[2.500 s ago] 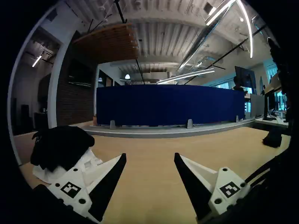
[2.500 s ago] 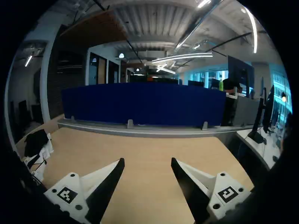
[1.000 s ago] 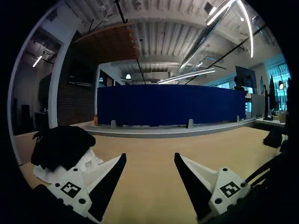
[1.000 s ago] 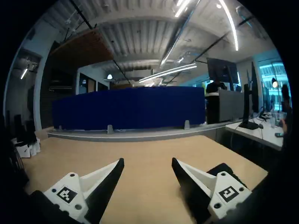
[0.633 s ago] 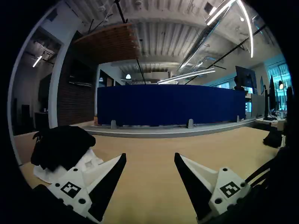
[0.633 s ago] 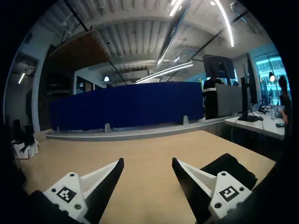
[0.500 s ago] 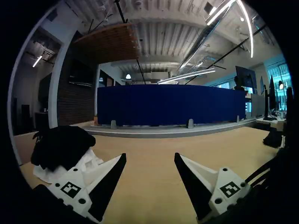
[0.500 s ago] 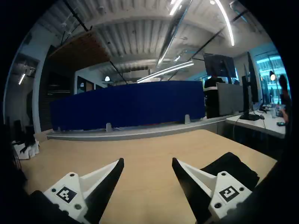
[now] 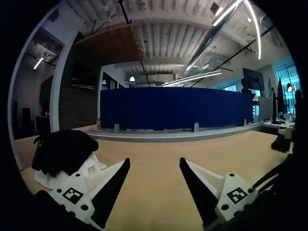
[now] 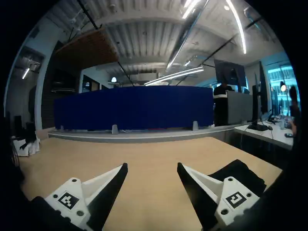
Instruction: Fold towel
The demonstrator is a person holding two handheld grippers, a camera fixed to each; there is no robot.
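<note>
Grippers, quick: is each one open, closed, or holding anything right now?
Left gripper: open, holding nothing.
Right gripper: open, holding nothing.

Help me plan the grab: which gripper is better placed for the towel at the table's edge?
Right, probably. The towel lies beside the right gripper's open fingers; from the left gripper it sits far off.

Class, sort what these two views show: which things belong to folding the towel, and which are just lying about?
Job in hand: black cloth, likely the towel; open left gripper; open right gripper; light wooden tabletop.
Lying about: black-and-white cloth heap; blue fabric divider; dark desk monitor.
</note>
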